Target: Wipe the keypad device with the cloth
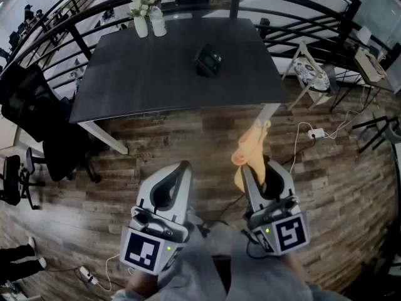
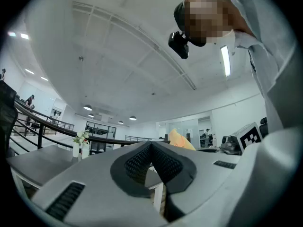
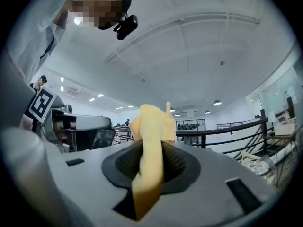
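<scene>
Right claw (image 1: 255, 168), cloth (image 1: 250, 148) lengthwise toward table (image 1: 156, 74)

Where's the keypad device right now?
In the head view, the keypad device sits on the dark table, right of centre, nearer than the flower vase and bottle.

**Both tools held low, short of the tabletop**

The left tool (image 1: 183, 166) and right tool (image 1: 252, 167) hang over the wooden floor (image 1: 188, 137), near the dark tabletop's (image 1: 144, 80) front edge. The right tool's jaws pinch a yellow-orange cloth (image 1: 251, 145), which bunches above the tips. The left tool's jaws meet at the tip with nothing between them. The keypad device (image 1: 207, 60) sits tilted toward the tabletop's right side. A vase (image 1: 141, 19) of flowers and a bottle (image 1: 157, 21) stand together at the far edge.
</scene>
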Available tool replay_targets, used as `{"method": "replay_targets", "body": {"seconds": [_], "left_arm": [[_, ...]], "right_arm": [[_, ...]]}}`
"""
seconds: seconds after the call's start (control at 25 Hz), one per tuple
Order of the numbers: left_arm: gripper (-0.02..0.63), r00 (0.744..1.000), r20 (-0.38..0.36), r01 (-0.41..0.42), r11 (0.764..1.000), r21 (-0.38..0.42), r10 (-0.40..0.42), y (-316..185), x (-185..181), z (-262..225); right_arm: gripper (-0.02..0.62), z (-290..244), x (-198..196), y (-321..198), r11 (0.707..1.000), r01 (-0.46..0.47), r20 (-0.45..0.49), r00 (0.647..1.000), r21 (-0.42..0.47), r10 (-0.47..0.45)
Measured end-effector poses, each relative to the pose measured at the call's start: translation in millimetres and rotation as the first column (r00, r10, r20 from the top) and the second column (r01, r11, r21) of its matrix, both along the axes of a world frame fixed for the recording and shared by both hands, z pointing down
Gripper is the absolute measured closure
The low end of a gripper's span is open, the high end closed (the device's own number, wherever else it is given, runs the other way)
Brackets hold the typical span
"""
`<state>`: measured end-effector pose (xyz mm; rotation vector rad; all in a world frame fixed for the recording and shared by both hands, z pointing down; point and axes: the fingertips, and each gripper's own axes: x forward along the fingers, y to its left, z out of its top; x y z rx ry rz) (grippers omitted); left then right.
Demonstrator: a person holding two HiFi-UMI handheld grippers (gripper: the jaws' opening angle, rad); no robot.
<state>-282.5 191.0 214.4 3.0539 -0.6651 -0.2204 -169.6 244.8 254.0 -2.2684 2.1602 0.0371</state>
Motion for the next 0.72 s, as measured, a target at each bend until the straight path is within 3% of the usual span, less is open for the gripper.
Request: {"method": "replay_targets", "body": {"seconds": [0.72], "left_arm": [[0.592,1.000,0.004,-0.022,1.000,-0.004,0.022,29.4,11.9,-4.1]], "right_arm": [[0.495,-8.9,7.9,25.2,1.000,0.003,-0.044,0.999,0.021,-0.002]]}}
